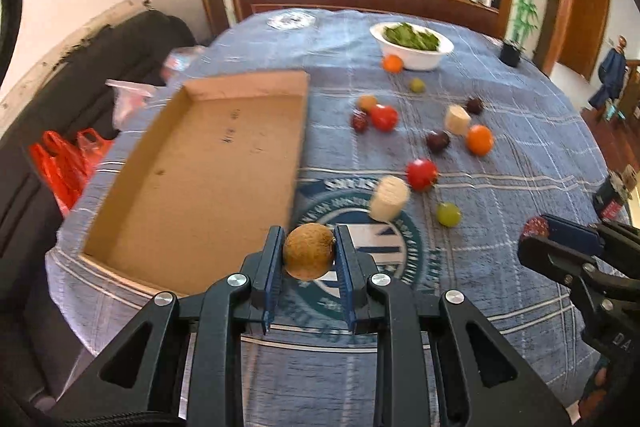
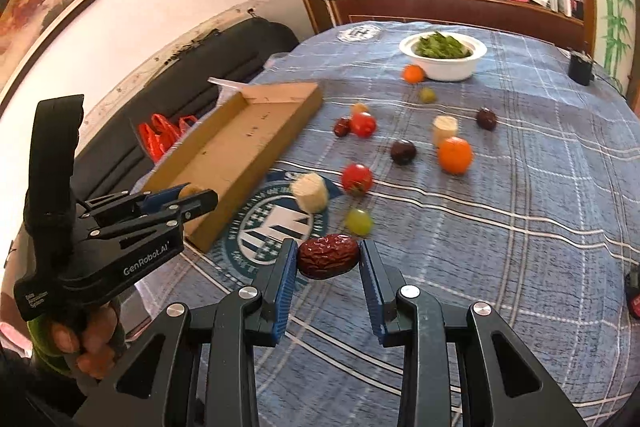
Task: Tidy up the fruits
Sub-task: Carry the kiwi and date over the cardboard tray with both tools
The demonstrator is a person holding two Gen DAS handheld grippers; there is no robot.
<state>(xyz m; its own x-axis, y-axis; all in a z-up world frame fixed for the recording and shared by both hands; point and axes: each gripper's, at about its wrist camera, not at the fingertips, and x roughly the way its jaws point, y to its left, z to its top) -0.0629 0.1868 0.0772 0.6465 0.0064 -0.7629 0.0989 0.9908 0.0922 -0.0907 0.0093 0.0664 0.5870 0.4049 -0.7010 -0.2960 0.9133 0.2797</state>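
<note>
**A:** What have you got in your left gripper (image 1: 308, 253)?

**B:** You're pinching a brown, fuzzy kiwi (image 1: 309, 251) between its blue pads, held above the blue plaid tablecloth (image 1: 500, 267), just off the near right corner of the cardboard tray (image 1: 208, 167). The tray lies on the left of the table.

**A:** And your right gripper (image 2: 329, 259)?

**B:** A wrinkled red jujube (image 2: 328, 256) sits between its fingers, lying crosswise. Its left end touches the left pad; on the right I cannot tell whether the pad touches it. From the left wrist camera the same date shows only as a dark red tip at the end of that gripper, at the right edge.

**A:** Where is the rest of the fruit?

**B:** Scattered on the cloth to the right of the tray. Nearest you is a green grape (image 2: 359, 221), with a pale banana piece (image 2: 311, 191) and a red tomato (image 2: 357, 179) just beyond it. Farther out lie an orange (image 2: 455, 155), a dark plum (image 2: 403, 151) and a second banana piece (image 2: 444, 129). A second tomato (image 2: 363, 124) lies farther left, touching another jujube (image 2: 342, 127).

**A:** And at the far end?

**B:** A white bowl (image 2: 448, 69) of green leaves, with a small orange (image 2: 413, 73) touching its left side and a second green grape (image 2: 427, 94) a little nearer.
</note>
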